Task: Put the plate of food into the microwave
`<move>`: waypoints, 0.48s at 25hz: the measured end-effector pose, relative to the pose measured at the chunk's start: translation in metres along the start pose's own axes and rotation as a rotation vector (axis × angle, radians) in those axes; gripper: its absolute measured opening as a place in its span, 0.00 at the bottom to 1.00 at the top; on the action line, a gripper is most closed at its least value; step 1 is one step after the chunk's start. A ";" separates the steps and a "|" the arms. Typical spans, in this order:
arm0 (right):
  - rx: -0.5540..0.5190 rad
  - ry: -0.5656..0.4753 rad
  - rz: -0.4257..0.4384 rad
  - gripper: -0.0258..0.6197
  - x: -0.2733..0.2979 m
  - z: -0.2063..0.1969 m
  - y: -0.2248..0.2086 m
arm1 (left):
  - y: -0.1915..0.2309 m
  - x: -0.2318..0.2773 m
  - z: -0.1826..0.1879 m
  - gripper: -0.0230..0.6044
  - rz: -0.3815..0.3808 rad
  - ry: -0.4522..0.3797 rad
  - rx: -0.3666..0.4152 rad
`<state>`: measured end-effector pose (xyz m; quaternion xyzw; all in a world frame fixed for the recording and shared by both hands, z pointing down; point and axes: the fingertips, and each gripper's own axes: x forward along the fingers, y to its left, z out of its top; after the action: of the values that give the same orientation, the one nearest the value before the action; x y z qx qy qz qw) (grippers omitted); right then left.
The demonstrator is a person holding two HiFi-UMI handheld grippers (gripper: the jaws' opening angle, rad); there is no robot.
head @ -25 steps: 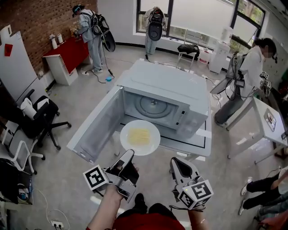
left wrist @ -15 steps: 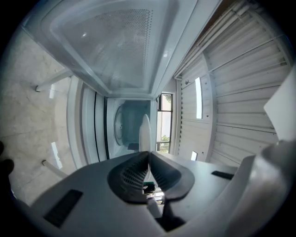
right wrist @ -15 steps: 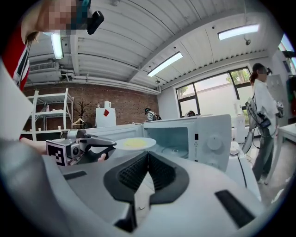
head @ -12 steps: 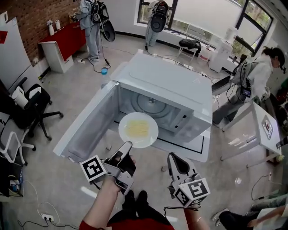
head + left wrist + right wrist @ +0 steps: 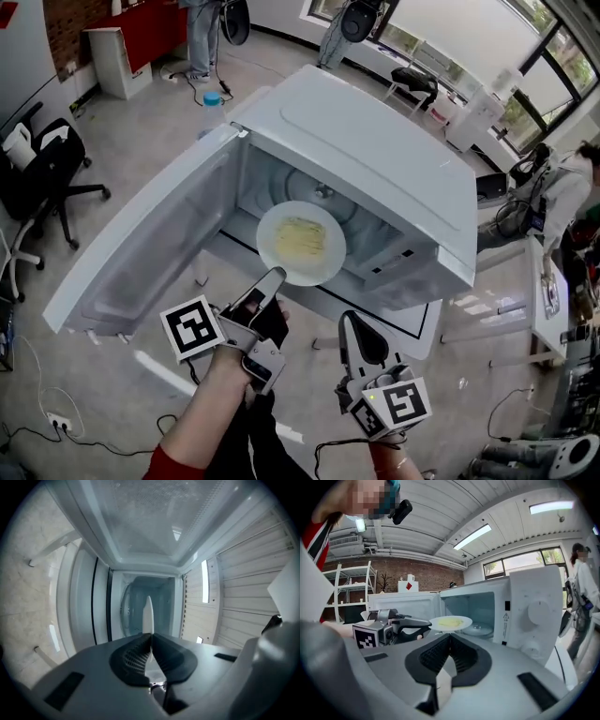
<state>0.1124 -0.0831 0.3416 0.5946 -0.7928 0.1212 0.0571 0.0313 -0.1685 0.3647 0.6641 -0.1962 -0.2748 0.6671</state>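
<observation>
A white plate (image 5: 301, 242) with yellow food hangs level at the mouth of the open white microwave (image 5: 375, 159). My left gripper (image 5: 274, 275) is shut on the plate's near rim; in the left gripper view the plate (image 5: 148, 613) shows edge-on between the jaws of the left gripper (image 5: 150, 634), with the glass turntable (image 5: 133, 609) inside the cavity ahead. My right gripper (image 5: 349, 322) stays lower right of the plate, shut with nothing in it. In the right gripper view, past the right gripper (image 5: 450, 635), I see the plate (image 5: 451, 622), the left gripper (image 5: 401, 627) and the microwave's control panel (image 5: 536, 613).
The microwave door (image 5: 141, 253) is swung wide open to the left. The microwave stands on a white table (image 5: 412, 328). A black office chair (image 5: 37, 178) is at the left, a water bottle (image 5: 214, 101) is behind the door, and a person (image 5: 567, 187) stands at the right.
Both grippers have moved forward toward the microwave. The plate has gone from in front of the opening to its mouth. The microwave now fills more of the head view.
</observation>
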 end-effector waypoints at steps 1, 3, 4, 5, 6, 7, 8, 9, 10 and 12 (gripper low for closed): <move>0.002 -0.005 0.002 0.06 0.005 -0.001 -0.002 | 0.004 0.005 0.002 0.07 -0.002 -0.002 -0.001; -0.021 0.016 -0.012 0.06 0.014 -0.009 -0.011 | 0.011 0.016 0.007 0.07 -0.006 -0.004 0.006; -0.036 0.027 -0.020 0.06 0.018 -0.013 -0.015 | 0.013 0.022 0.010 0.07 -0.009 -0.004 0.013; -0.045 0.030 -0.021 0.06 0.023 -0.014 -0.019 | 0.015 0.027 0.012 0.07 -0.012 -0.005 0.022; -0.047 0.026 -0.019 0.06 0.028 -0.014 -0.021 | 0.017 0.033 0.014 0.07 -0.014 -0.006 0.029; -0.042 0.019 -0.015 0.06 0.033 -0.012 -0.024 | 0.019 0.040 0.016 0.07 -0.017 -0.008 0.035; -0.035 0.015 -0.009 0.06 0.038 -0.011 -0.026 | 0.020 0.047 0.018 0.07 -0.020 -0.009 0.039; -0.035 0.018 -0.004 0.06 0.043 -0.012 -0.029 | 0.020 0.053 0.020 0.07 -0.024 -0.009 0.045; -0.039 0.025 -0.002 0.06 0.047 -0.015 -0.032 | 0.021 0.059 0.022 0.07 -0.025 -0.006 0.055; -0.042 0.026 -0.007 0.06 0.056 -0.020 -0.036 | 0.025 0.068 0.028 0.07 -0.015 0.001 0.083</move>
<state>0.1296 -0.1393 0.3783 0.5945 -0.7922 0.1119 0.0804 0.0692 -0.2342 0.3835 0.6926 -0.2019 -0.2713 0.6371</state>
